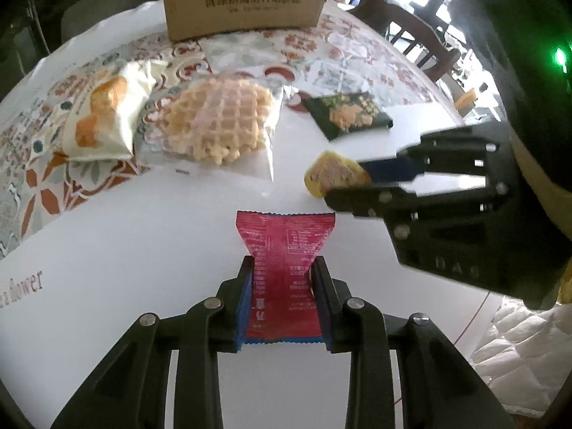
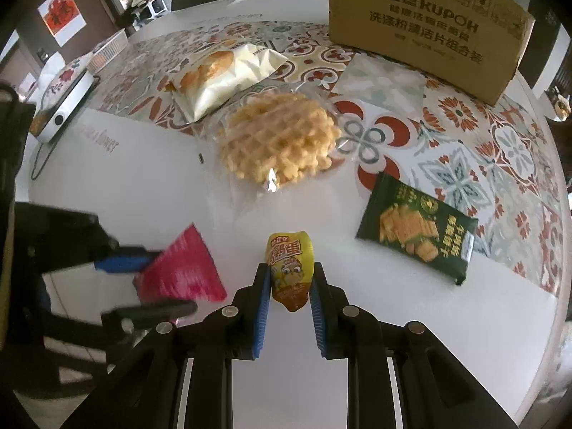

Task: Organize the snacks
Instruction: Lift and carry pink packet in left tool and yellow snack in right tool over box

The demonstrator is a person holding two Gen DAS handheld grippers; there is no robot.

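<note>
Two claws, each clamped on a snack packet, above a bench strewn with snacks.

The bench (image 2: 150,193) is white with a patterned tile cloth (image 2: 464,143) across its far part; a cardboard box (image 2: 422,32) printed KUPOH stands at the far edge. On the cloth lies a cream bread packet (image 2: 221,75), and just beside it, partly on the white surface, a clear-wrapped waffle (image 2: 279,143). A dark green biscuit packet (image 2: 416,230) lies apart, to the right in the right wrist view. The left claw (image 1: 284,279) pinches a red sachet (image 1: 284,246) at its waist. The right claw (image 2: 290,282) grips a small yellow egg-snack pouch (image 2: 291,268) upright between its blue pads (image 2: 262,307).
</note>
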